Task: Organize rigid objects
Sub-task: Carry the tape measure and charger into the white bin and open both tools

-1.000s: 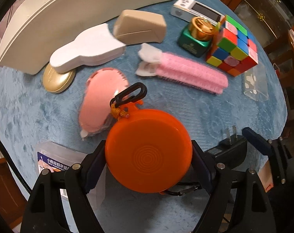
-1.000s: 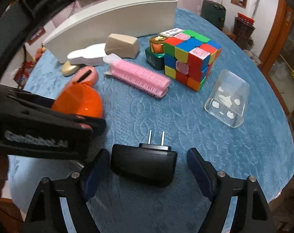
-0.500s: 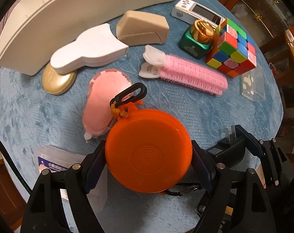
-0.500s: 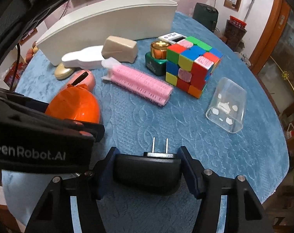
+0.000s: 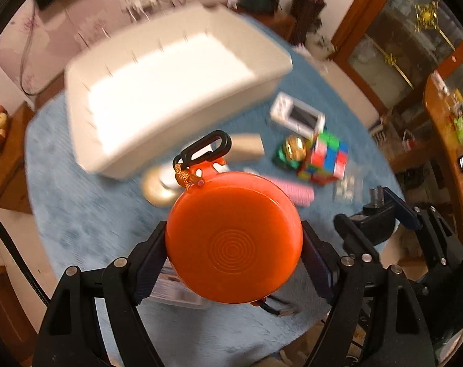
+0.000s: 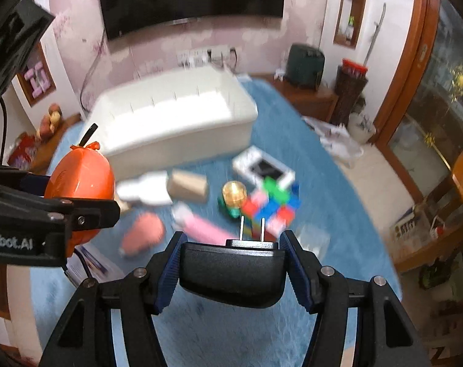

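The left gripper [image 5: 234, 246] is held above the blue-covered table [image 5: 78, 211], its jaws clenched on a round orange case [image 5: 234, 240] whose black clip [image 5: 207, 149] points toward the white bin [image 5: 170, 91]. The right gripper [image 6: 233, 270] hangs beside it at much the same height, jaws grasping a black plug adapter [image 6: 231, 272] with its two prongs pointing forward.

Both views are smeared by motion blur. Still on the table, near the bin's front wall, lie a colour cube [image 6: 269, 206], a pink roller [image 6: 205, 229], a beige block [image 6: 187, 185], a gold-capped green bottle [image 6: 234, 197] and a small white device [image 6: 263, 168], all soft-edged. In the left view the orange case covers part of the pink roller and most of a white object and a gold disc [image 5: 156, 188]. A flat packet [image 6: 90, 263] under the left gripper is mostly hidden.
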A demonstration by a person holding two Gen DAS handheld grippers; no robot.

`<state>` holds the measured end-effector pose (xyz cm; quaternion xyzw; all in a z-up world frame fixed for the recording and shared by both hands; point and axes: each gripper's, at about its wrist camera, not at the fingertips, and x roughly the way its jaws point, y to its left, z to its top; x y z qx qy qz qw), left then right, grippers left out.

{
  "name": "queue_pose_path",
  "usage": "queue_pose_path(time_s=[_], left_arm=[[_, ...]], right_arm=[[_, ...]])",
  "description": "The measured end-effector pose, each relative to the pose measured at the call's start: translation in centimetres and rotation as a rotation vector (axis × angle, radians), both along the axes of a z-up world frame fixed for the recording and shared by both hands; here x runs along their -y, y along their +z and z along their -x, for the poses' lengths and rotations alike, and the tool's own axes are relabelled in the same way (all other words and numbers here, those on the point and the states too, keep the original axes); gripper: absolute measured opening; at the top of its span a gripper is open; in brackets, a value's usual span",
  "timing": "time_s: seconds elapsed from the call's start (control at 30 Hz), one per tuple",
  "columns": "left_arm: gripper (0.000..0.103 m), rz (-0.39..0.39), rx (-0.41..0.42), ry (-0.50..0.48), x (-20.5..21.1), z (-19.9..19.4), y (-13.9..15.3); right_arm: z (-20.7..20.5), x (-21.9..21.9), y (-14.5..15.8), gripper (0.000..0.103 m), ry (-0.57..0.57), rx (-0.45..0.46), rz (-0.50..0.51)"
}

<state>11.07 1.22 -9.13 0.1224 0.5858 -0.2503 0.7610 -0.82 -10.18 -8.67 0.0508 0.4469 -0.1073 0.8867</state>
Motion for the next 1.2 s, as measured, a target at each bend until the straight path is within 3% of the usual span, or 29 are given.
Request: queue_pose_path(time_s=[0.27,0.47,0.63,0.83,1.2], left_arm=[[0.083,0.058,0.135,0.062,-1.6,-3.6,5.5],[0.083,0.053,0.180,0.168,-1.9,-7.2,6.0],[0.083,0.023,0.190,0.262,-2.3,-10.8,5.3],[0.083,-0.020,0.183,0.359,-1.8,-14.4,2.8],[0.083,-0.105,0.073,0.445,-0.8,-19.0,-5.4]], right_arm=[[-5.3,-1.2,5.6,0.063,0.082,0.081,-0.008],[-11.6,-0.9,6.0,0.063,0.161,0.095,0.019],[-16.8,0.0,4.3,0.063,0.203,0.072,0.044],[-22.0,0.4,0.1,0.063,0.237,-0.010,0.039],[-26.1,0.1,-8.3,0.063,0.282,-0.201,-0.018]])
